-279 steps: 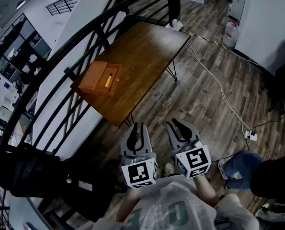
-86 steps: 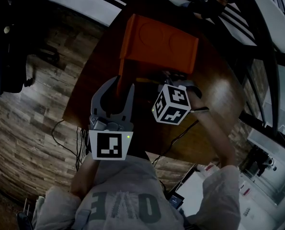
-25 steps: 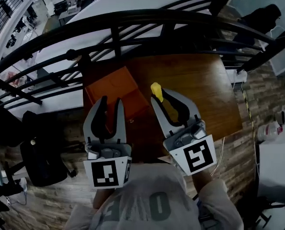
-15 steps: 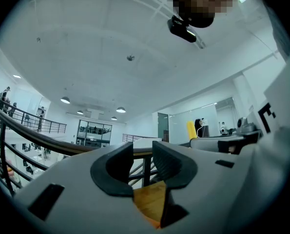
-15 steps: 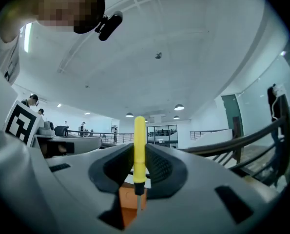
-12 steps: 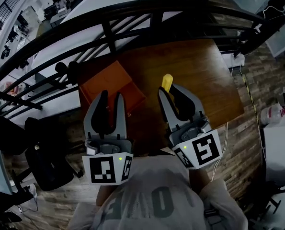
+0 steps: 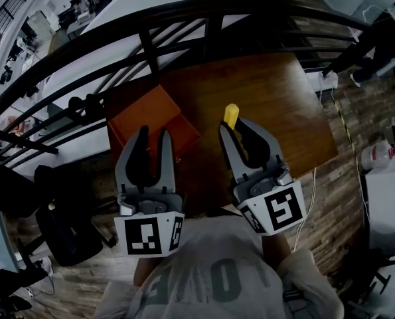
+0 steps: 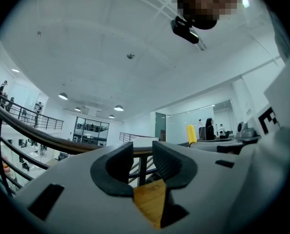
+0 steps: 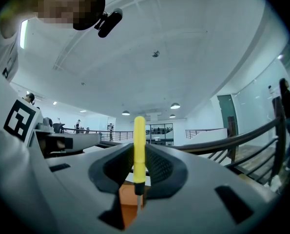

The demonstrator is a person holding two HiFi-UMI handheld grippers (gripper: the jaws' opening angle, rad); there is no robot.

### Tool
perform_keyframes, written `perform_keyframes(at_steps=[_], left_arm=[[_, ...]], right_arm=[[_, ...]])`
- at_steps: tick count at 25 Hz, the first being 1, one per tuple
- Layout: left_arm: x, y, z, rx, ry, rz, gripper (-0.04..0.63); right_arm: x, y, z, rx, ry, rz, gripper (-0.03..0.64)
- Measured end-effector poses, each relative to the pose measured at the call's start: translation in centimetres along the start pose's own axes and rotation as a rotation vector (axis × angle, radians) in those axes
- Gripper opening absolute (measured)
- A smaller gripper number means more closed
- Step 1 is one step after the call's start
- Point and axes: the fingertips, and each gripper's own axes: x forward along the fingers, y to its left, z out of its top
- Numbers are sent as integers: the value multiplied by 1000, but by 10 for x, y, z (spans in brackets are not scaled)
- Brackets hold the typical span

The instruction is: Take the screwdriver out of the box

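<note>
The right gripper view showed detail that the head view lacked. There the right gripper [image 9: 139, 152] stood with its two ribbed black rubber pads clamped on the slim yellow-handled screwdriver [image 9: 139, 145]. The round plastic handle rose upright past the fingertips. A black collar and a thin metal shaft ran down behind the pads towards the gripper body.

In the head view only the yellow handle end of the screwdriver [image 7: 231, 115] showed, projecting just beyond the tips of the right gripper [image 7: 236, 126].

The head view alone gave the layout. The open orange rectangular box [image 7: 154, 115] sat ahead of the left gripper [image 7: 153, 133] and to the left of the right gripper. The screwdriver was outside the box, over the brown wood-grain table [image 7: 277, 98]. A black metal railing [image 7: 184, 15] ran beyond the table.

In the left gripper view the left gripper [image 8: 142, 152] held nothing. Its curved grey plastic jaws stood slightly apart, with railing bars and a tan wooden surface visible through the gap.
</note>
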Motion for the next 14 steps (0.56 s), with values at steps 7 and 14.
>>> perform_keyframes(at_steps=[7,14], left_arm=[[0,-1,-1,4,3,4,117],[-1,-4,-3,2,10,0,117]], right_arm=[[-2,-5,-2,0,2,-10,78],[-6,-6,-1,-4,6,-16,78]])
